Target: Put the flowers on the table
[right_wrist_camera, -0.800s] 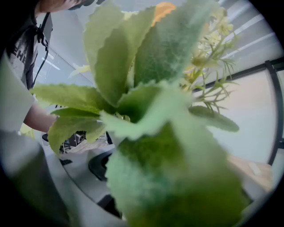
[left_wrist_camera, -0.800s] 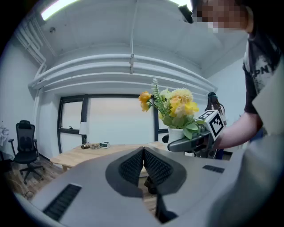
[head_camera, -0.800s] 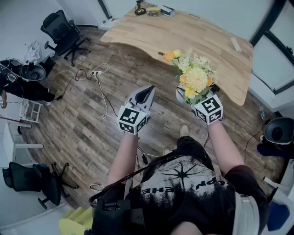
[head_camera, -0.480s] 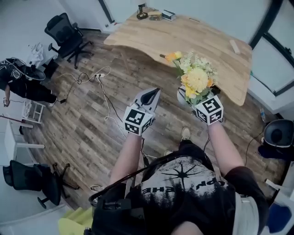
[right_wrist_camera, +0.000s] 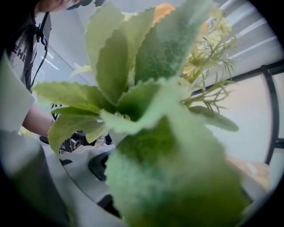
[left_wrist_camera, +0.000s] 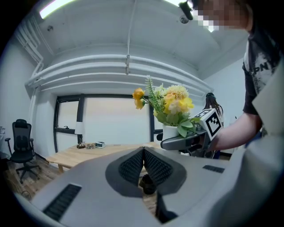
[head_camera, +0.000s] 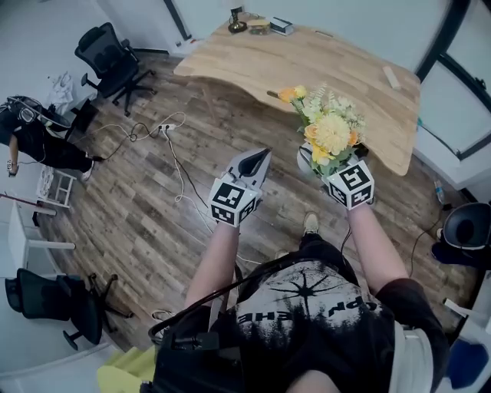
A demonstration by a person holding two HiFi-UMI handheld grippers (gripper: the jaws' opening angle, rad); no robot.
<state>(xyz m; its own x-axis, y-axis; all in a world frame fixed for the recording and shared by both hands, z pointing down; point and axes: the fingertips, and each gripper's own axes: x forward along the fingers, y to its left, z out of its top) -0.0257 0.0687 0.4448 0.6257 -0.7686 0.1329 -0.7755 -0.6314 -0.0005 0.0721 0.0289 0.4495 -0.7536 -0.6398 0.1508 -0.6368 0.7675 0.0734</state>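
A bunch of yellow and orange flowers [head_camera: 330,130] with green leaves stands in a white pot [head_camera: 304,159]. My right gripper [head_camera: 324,160] is shut on the pot and holds it upright above the wooden floor, just short of the light wooden table [head_camera: 307,61]. In the left gripper view the flowers [left_wrist_camera: 171,99] and pot [left_wrist_camera: 170,131] show at the right, with the right gripper [left_wrist_camera: 186,142] round the pot. Leaves [right_wrist_camera: 146,102] fill the right gripper view and hide its jaws. My left gripper [head_camera: 259,156] is shut and empty, beside the pot; its pads [left_wrist_camera: 143,153] meet.
The table's far end carries small items [head_camera: 257,21], and a pale strip [head_camera: 393,74] lies near its right edge. A black office chair [head_camera: 111,57] and cables [head_camera: 165,130] are on the floor at left. Another person [head_camera: 34,138] sits far left.
My left gripper has drifted slightly to the right, closer to the pot. The right gripper still holds the flowers in nearly the same spot.
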